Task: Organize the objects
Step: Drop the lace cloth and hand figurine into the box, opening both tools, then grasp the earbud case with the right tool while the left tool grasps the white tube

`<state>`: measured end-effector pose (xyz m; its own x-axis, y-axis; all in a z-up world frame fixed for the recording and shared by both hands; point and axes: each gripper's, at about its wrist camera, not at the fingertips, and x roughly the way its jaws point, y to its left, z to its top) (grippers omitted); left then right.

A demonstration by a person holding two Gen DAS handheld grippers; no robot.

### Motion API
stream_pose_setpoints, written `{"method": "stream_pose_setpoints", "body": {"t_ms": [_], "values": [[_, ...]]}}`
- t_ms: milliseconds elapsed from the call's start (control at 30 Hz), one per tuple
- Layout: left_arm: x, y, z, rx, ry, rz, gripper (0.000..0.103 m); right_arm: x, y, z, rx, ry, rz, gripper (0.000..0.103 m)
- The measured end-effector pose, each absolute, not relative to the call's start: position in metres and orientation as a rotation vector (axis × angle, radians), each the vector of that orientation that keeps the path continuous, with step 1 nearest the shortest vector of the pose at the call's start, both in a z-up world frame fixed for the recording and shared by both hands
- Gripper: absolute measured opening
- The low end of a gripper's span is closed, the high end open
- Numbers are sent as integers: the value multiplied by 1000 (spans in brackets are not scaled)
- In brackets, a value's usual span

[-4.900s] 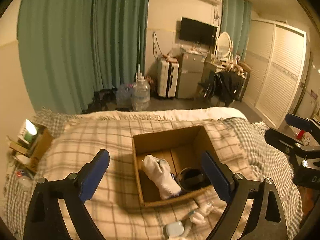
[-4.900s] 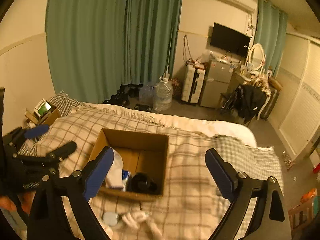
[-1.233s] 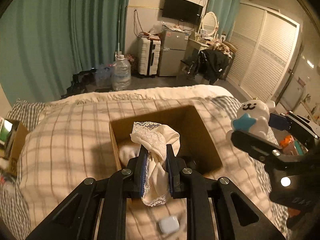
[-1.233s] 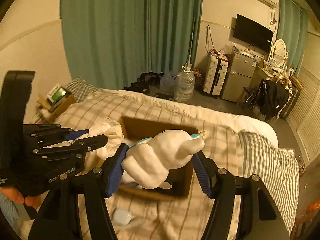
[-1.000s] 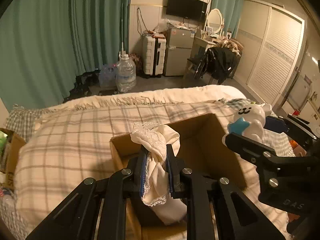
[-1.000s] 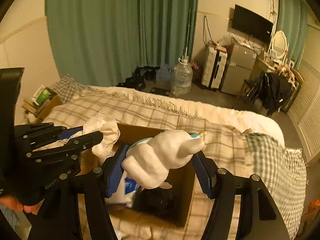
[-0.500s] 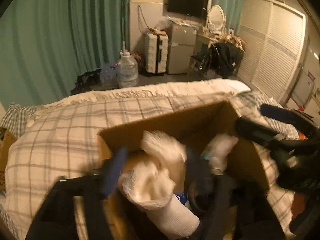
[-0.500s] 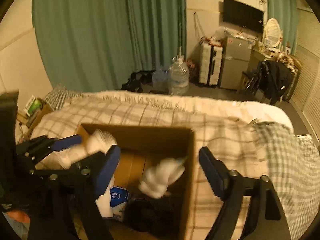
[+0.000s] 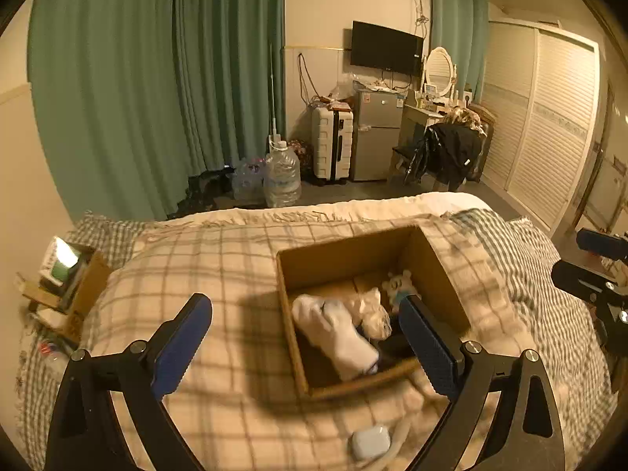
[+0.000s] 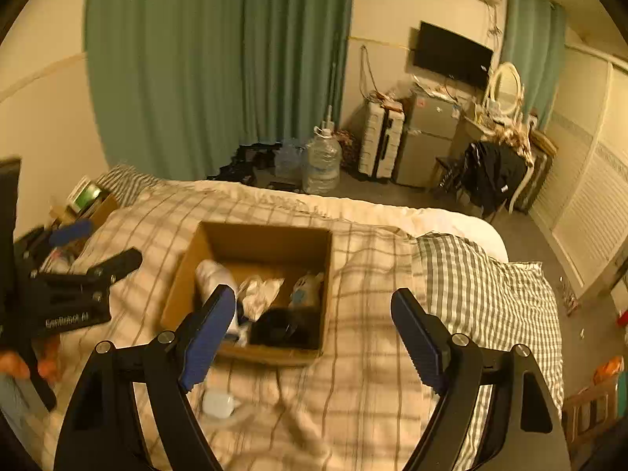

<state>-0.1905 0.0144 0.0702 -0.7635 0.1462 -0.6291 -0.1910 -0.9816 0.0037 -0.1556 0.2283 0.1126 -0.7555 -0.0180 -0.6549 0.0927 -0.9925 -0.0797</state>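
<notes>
An open cardboard box (image 9: 345, 253) sits on the plaid bed; it also shows in the right wrist view (image 10: 267, 241). Inside lie a white sock (image 9: 337, 333), a crumpled white cloth (image 9: 371, 308), a small white plush toy (image 9: 396, 284) and a dark round object (image 10: 282, 327). In the right wrist view the sock (image 10: 214, 274), the cloth (image 10: 259, 290) and the plush toy (image 10: 306, 290) show too. My left gripper (image 9: 306, 347) is open and empty above the box's near side. My right gripper (image 10: 314, 333) is open and empty, held back over the box's near edge.
A small white case (image 9: 371, 441) and a white cord lie on the plaid blanket (image 9: 196, 274) in front of the box. A grey checked pillow (image 10: 482, 286) lies to the right. A bedside box with clutter (image 9: 66, 274) stands at the left. Beyond the bed are water jugs, a suitcase and a fridge.
My left gripper let go of the white cloth and my right let go of the plush toy; both now lie in the box. Both grippers opened and drew back from it.
</notes>
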Motion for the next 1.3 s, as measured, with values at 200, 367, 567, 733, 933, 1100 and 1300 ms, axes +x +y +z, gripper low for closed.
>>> {"method": "stream_pose_setpoints", "body": {"t_ms": [200, 367, 567, 733, 933, 1100, 1300], "values": [[-144, -6, 40, -1021, 40, 2800, 103, -100, 204, 80, 1027, 226, -2880, 82], [-126, -16, -6, -1074, 26, 2810, 103, -96, 183, 22, 1095, 206, -2814, 82], [-122, -18, -60, -1156, 156, 2820, 103, -126, 162, -78, 1360, 188, -2643, 82], [-137, -32, -90, -1313, 99, 2806, 103, -144, 141, -119, 1483, 253, -2510, 82], [-143, -50, -97, -1363, -25, 2815, 103, -162, 123, -143, 1548, 264, -2425, 76], [-144, -47, -100, -1387, -5, 2806, 103, -165, 117, -152, 1583, 306, -2408, 65], [-142, -43, -99, -1391, 30, 2811, 103, -154, 122, -144, 1551, 283, -2437, 52]]}}
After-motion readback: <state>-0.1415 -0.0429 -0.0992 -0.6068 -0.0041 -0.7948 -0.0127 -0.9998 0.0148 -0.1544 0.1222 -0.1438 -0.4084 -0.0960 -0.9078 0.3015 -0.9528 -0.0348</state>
